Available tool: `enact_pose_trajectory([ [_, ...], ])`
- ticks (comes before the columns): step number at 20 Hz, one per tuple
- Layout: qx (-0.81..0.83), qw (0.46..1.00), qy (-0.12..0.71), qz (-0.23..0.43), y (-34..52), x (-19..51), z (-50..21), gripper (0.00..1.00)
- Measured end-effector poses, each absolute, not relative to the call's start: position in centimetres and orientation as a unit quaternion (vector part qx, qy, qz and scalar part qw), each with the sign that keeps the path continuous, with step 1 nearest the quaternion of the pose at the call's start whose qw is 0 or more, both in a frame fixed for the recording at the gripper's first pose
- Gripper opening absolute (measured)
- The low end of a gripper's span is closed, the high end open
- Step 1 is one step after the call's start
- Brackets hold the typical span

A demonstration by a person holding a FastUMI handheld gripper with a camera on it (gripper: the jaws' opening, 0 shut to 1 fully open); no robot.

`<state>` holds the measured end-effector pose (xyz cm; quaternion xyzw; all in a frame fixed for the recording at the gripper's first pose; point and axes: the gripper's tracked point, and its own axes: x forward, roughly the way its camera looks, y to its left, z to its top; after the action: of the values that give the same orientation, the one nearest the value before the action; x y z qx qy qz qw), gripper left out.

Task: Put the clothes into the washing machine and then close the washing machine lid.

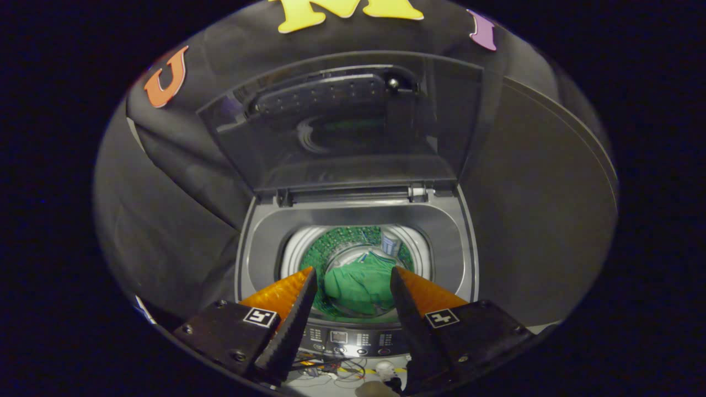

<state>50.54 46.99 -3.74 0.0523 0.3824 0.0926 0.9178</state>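
Note:
A grey top-loading washing machine (441,231) stands ahead of me with its dark see-through lid (342,127) raised upright at the back. Down in the drum lies a green garment (358,284), seen between and beyond my fingertips. My gripper (353,270) hovers above the machine's front edge, open, with nothing held between its fingers. The control panel (347,337) with small buttons and a display runs along the machine's front, just under the fingers.
Black cloth walls (176,220) close in on the left and behind the machine. A large dark curved panel (540,204) stands to the right. Loose wires (331,368) and a small white object (386,368) lie below the control panel.

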Motion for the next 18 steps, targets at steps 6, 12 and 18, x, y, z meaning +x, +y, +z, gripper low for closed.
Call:
enact_pose_trajectory([
  [6,0.039,0.935,0.337,0.100,46.4,50.7,-1.4,0.83],
  [12,0.041,0.954,0.274,0.112,46.4,51.5,2.7,0.83],
  [18,0.036,0.972,0.196,0.127,46.8,53.2,7.6,0.83],
])
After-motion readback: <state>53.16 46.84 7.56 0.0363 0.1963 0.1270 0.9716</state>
